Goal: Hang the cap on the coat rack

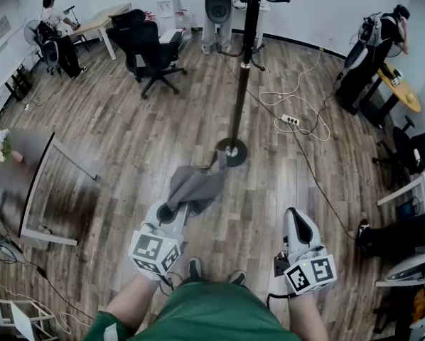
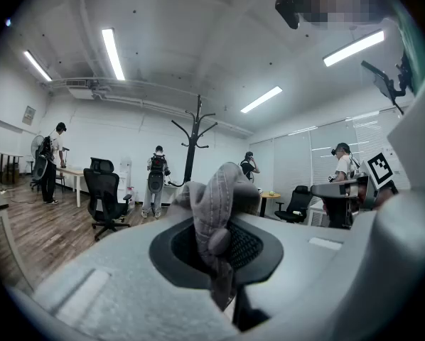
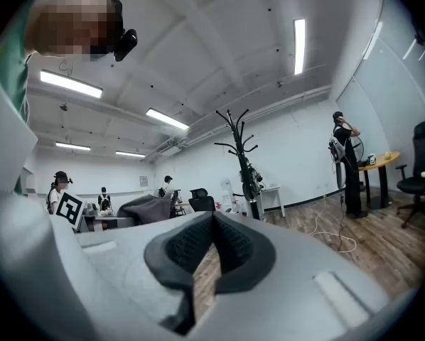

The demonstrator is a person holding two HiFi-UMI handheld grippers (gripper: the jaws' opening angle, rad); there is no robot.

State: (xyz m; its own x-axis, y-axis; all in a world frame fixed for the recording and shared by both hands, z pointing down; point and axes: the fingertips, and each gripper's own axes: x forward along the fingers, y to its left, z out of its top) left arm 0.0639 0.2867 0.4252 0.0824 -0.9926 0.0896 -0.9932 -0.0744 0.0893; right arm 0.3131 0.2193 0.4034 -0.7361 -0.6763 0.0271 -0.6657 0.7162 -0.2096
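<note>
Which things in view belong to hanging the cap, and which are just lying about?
For the job:
cap, pinched in the jaws of the left gripper
coat rack

Lying about:
office chair
power strip with its cable on the floor
round table

Both point level toward the coat rack: my left gripper clamps the cap, my right gripper is closed, empty.
</note>
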